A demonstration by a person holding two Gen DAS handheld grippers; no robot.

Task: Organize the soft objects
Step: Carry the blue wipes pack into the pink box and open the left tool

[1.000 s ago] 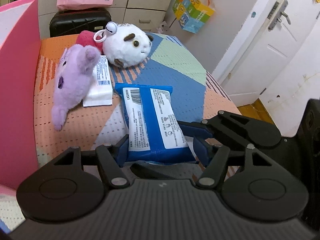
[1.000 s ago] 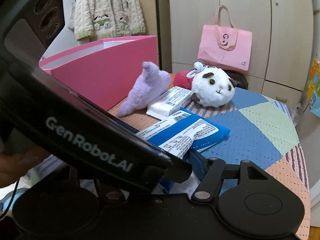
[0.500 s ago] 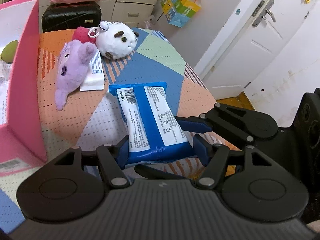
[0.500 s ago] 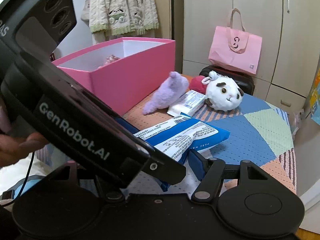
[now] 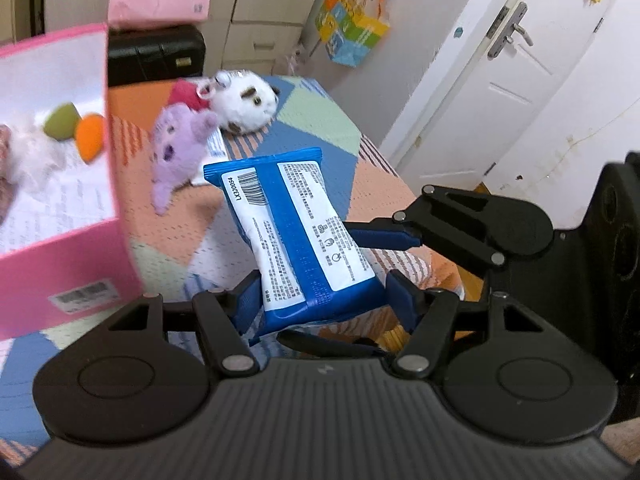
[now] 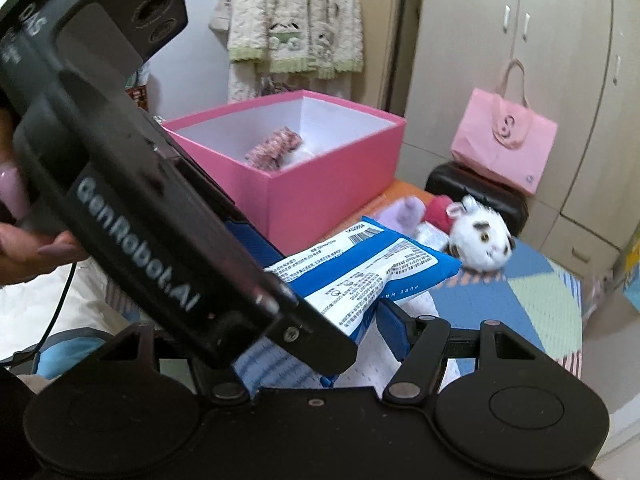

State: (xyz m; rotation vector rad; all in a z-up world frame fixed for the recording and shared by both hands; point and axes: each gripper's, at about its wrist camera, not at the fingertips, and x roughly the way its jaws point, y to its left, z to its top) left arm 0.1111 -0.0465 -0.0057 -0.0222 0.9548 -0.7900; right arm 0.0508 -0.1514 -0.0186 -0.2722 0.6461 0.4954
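Observation:
Both grippers are shut on a blue and white tissue pack [image 5: 296,232], held in the air above the patchwork table. My left gripper [image 5: 320,300] grips its near end. My right gripper [image 6: 340,332] grips it from the right side, and its fingers [image 5: 384,236] show in the left wrist view. The pack also shows in the right wrist view [image 6: 368,272]. The open pink box [image 6: 320,172] stands at the left and holds several soft items. A purple plush [image 5: 176,152], a white plush [image 5: 244,100] and a red plush [image 5: 184,94] lie on the table behind.
A white tissue pack [image 5: 212,156] lies under the purple plush. A black case [image 5: 156,56] and a pink bag [image 6: 504,136] stand beyond the table's far edge. A door [image 5: 500,80] is at the right. The left gripper's body [image 6: 140,208] blocks much of the right wrist view.
Both grippers have lifted the blue pack off the table and raised it; the pink box's inside has come into view at the left.

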